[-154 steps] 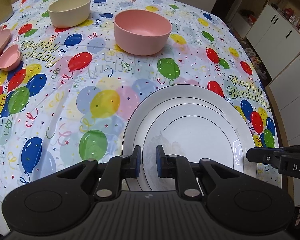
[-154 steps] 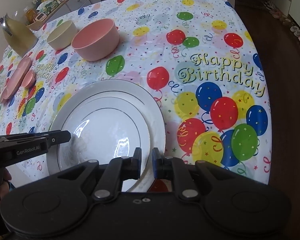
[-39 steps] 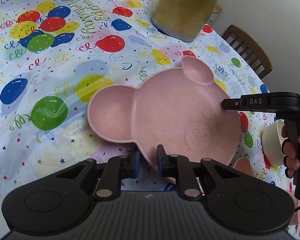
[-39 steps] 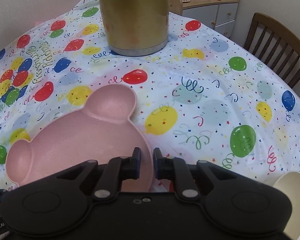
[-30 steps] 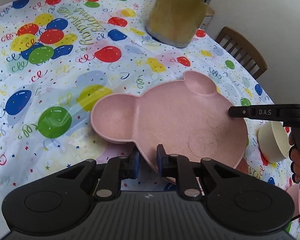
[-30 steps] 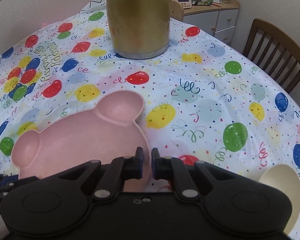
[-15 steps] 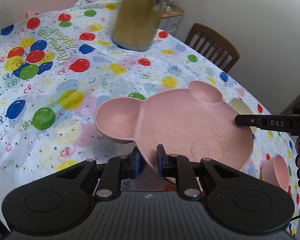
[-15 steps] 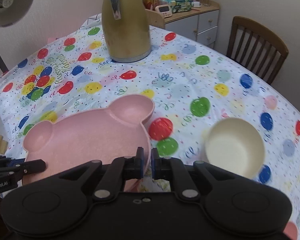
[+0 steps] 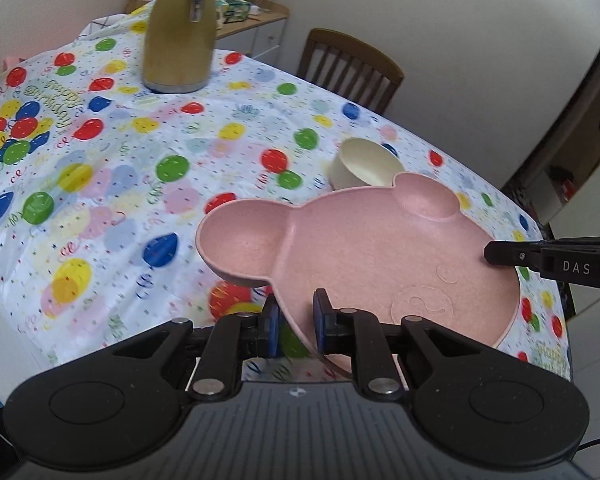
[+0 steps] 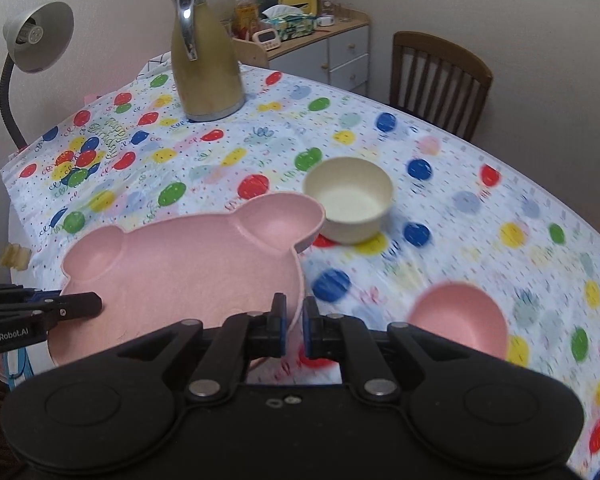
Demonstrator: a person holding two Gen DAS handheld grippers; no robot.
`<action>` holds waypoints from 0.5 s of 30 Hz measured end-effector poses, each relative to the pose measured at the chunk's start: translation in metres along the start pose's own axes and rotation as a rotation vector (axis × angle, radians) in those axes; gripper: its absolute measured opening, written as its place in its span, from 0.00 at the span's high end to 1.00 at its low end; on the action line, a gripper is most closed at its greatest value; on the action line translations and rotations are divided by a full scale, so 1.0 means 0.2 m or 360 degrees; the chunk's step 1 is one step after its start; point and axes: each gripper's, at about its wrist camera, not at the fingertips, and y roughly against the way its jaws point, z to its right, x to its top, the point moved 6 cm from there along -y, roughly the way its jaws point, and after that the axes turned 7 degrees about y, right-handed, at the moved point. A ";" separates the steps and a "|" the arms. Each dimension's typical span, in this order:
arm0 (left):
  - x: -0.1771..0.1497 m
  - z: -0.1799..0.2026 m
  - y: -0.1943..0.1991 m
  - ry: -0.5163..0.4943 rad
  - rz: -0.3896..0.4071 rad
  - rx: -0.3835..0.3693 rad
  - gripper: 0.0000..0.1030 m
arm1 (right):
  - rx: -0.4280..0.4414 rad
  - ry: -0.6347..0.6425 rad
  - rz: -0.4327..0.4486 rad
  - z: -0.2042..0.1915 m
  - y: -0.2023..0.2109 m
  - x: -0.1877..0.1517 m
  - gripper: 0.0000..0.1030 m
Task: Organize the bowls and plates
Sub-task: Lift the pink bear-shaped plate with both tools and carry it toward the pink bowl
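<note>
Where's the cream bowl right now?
In the right wrist view the cream bowl sits on the balloon tablecloth just beyond the right ear of the bear-shaped pink plate, with the gold jug further back left.

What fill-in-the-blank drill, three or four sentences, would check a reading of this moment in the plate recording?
1. Both tools grip the rim of a pink plate shaped like a ____ head.
2. The bowl just beyond the plate's ear is ____ in colour.
3. The tall gold jug stands ____ on the tablecloth.
4. The left tool and the right tool hold ____ sides of the plate.

Missing words: bear's; cream; upright; opposite
</note>
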 end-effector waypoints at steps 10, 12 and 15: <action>-0.26 0.30 0.13 -0.0105 -0.0032 -0.0093 0.84 | -0.0074 -0.0086 0.0043 0.16 0.34 -0.34 0.93; -0.31 0.36 0.15 -0.0128 -0.0043 -0.0113 0.84 | -0.0091 -0.0106 0.0050 0.19 0.40 -0.41 0.93; -0.38 0.46 0.15 -0.0171 -0.0065 -0.0148 0.85 | -0.0118 -0.0143 0.0060 0.25 0.48 -0.52 0.93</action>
